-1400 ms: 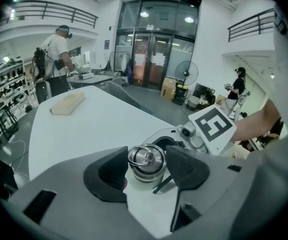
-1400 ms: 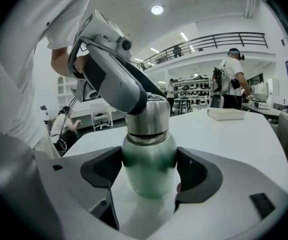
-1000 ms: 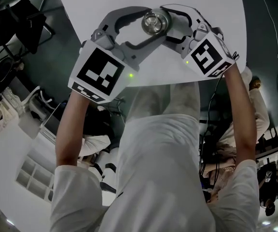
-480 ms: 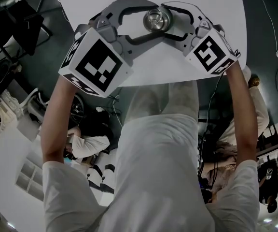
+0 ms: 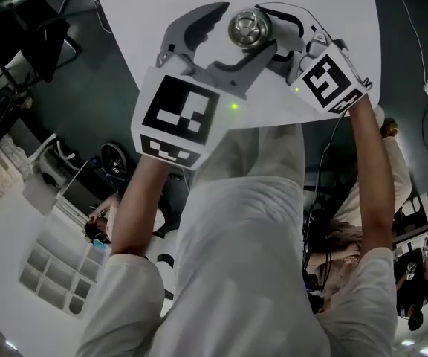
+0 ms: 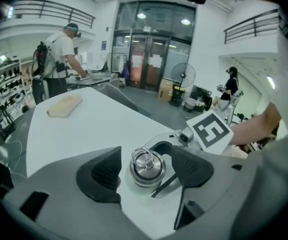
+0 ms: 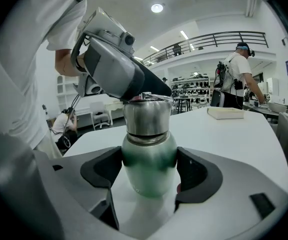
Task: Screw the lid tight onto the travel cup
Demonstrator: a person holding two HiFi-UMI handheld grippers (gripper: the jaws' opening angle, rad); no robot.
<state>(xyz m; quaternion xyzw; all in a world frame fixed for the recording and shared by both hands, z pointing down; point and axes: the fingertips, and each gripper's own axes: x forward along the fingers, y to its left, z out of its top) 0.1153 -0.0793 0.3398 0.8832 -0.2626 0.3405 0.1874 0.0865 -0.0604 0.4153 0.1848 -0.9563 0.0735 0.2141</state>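
Note:
A steel travel cup stands on the white table, and its lid with a ring handle sits on top. My right gripper is shut on the cup's body, both pads against its sides. My left gripper reaches over from above with the lid between its jaws. Those jaws have just been opening, and a gap shows at each pad, so it stands open. In the head view both grippers meet at the cup near the table's far part.
A pale flat block lies farther along the table. The table's near edge runs just below the grippers. People stand at benches in the background, and shelves line the room's side.
My left gripper has rolled, its marker cube swinging toward the middle. Its jaws have spread wider around the lid. The right gripper and the cup have not moved.

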